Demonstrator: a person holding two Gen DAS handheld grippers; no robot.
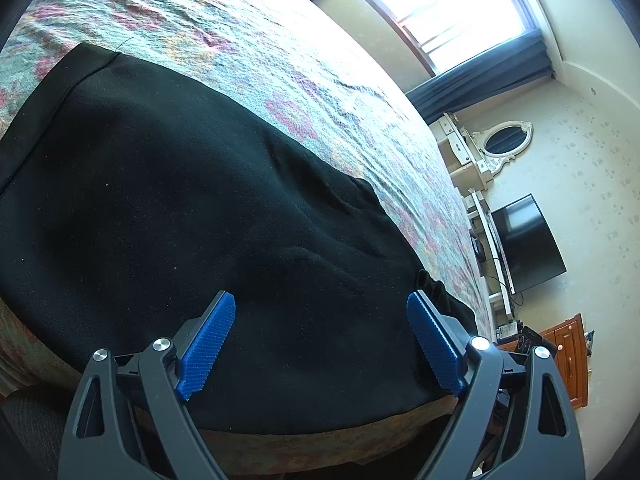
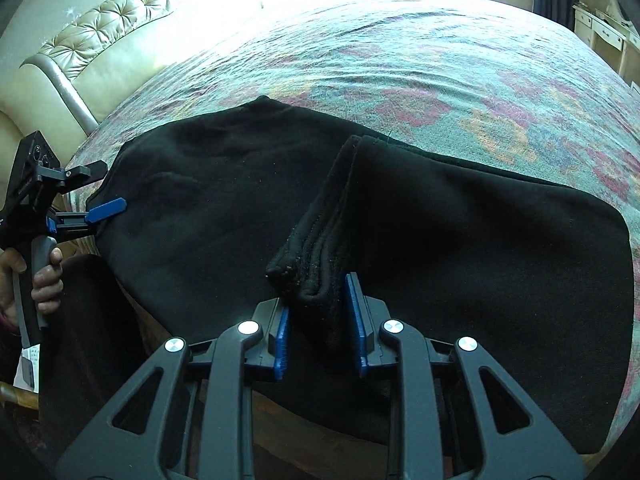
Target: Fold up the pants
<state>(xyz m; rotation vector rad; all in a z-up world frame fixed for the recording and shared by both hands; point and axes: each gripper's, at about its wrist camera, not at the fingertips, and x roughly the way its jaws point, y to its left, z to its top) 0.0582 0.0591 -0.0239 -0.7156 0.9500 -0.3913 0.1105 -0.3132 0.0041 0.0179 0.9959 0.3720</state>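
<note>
Black pants (image 1: 180,208) lie spread on a floral bedspread (image 1: 248,52). My left gripper (image 1: 320,308) is open just above the pants near the bed's near edge, holding nothing. In the right wrist view the pants (image 2: 480,248) lie across the bed, and a thick folded edge of them (image 2: 320,240) stands up between the blue pads (image 2: 354,312). My right gripper (image 2: 316,304) is shut on that fold. The left gripper (image 2: 105,209) shows at the far left of that view, at the pants' left end, held by a hand.
The floral bedspread (image 2: 440,80) stretches far beyond the pants. A padded headboard (image 2: 100,40) stands at the back left. A window with dark curtains (image 1: 460,20), a white dresser with an oval mirror (image 1: 504,142), a television (image 1: 524,240) and a wooden cabinet (image 1: 568,356) line the wall.
</note>
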